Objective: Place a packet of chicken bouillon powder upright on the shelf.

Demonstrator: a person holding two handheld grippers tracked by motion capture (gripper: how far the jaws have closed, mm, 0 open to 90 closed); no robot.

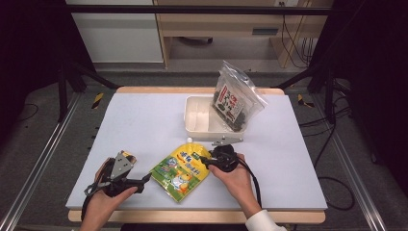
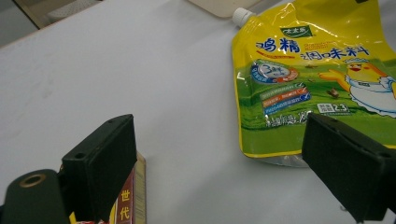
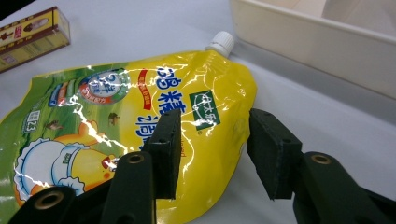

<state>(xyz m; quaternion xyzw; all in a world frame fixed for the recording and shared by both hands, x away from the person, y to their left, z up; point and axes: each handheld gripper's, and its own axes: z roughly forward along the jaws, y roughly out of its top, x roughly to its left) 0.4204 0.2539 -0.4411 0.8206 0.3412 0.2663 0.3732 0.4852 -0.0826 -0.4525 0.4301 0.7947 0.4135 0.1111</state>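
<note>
A yellow and green spouted pouch (image 1: 182,171) with a white cap (image 3: 220,41) lies flat on the white table. My right gripper (image 1: 205,160) is at its upper right edge. In the right gripper view it (image 3: 215,149) is open, with one jaw over the pouch (image 3: 116,107) and the other just off its edge. My left gripper (image 1: 143,182) sits at the pouch's lower left corner. In the left gripper view it (image 2: 219,163) is open wide, and the pouch (image 2: 317,79) lies ahead, reaching its right jaw.
A white tray (image 1: 198,120) stands behind the pouch, with a clear bag of dark contents (image 1: 235,98) leaning in its right end. A small red and yellow box (image 1: 128,157) lies by my left hand, close to the left jaw (image 2: 128,200).
</note>
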